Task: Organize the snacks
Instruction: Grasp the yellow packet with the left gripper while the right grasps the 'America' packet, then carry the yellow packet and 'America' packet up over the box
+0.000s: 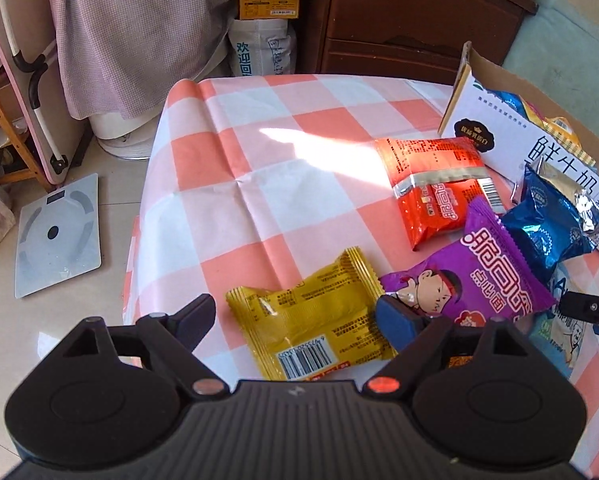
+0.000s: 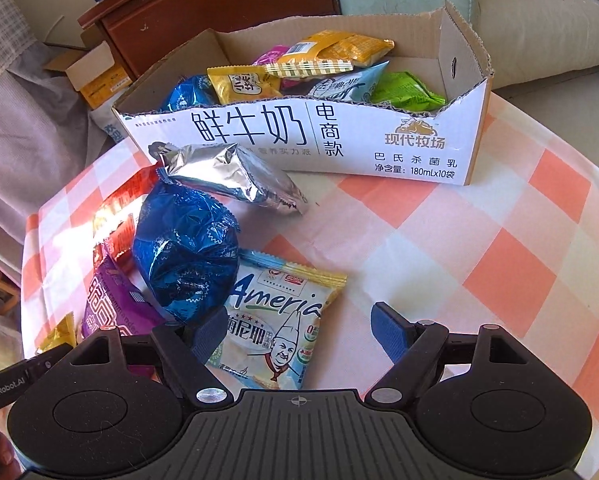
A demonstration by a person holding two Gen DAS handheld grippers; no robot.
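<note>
Loose snack packets lie on a pink-checked tablecloth (image 1: 259,152). In the left wrist view my left gripper (image 1: 295,316) is open with a yellow packet (image 1: 311,320) lying between its fingers; a purple packet (image 1: 471,276), a red packet (image 1: 435,184) and a blue foil packet (image 1: 547,224) lie to the right. In the right wrist view my right gripper (image 2: 299,330) is open around a pale "America" packet (image 2: 275,320); the blue foil packet (image 2: 187,252) and a silver packet (image 2: 231,176) lie beyond it. A cut-open milk carton box (image 2: 339,140) holds several snacks.
The table's left edge drops to a tiled floor with a bathroom scale (image 1: 55,236). A dark wooden cabinet (image 1: 411,16) and cloth-covered items stand behind the table. The other gripper's tip (image 1: 591,304) shows at the right of the left wrist view.
</note>
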